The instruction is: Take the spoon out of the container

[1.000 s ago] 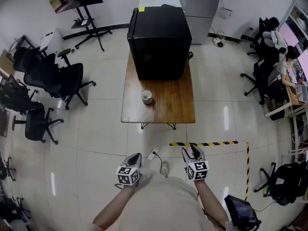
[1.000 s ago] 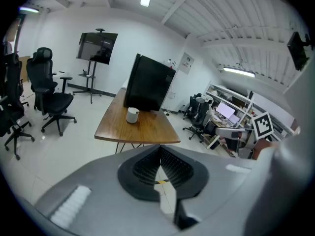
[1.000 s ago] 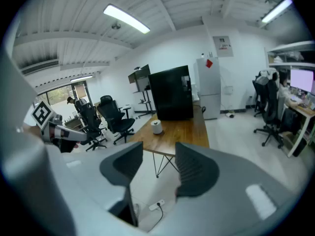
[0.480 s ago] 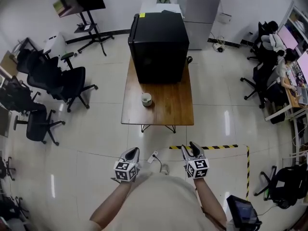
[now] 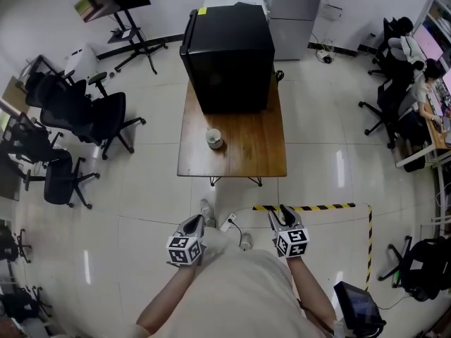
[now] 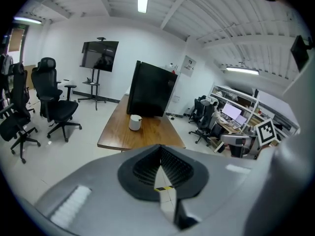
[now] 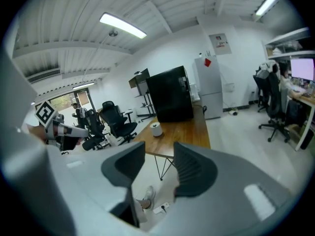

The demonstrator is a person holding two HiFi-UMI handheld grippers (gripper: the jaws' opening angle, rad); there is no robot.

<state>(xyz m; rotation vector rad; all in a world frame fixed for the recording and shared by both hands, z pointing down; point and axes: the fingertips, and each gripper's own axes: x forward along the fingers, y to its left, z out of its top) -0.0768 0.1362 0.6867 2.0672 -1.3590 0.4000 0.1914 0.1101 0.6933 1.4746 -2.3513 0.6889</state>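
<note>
Two grippers hang low before you, well short of the brown wooden table at your twelve o'clock, probably because you are too far off to reach. Your left gripper has its jaws together, empty. Your right gripper has its jaws apart and closing, with nothing between them. The small white cylindrical container stands on the table at six o'clock of the big black box. Its spoon is too small to make out.
</note>
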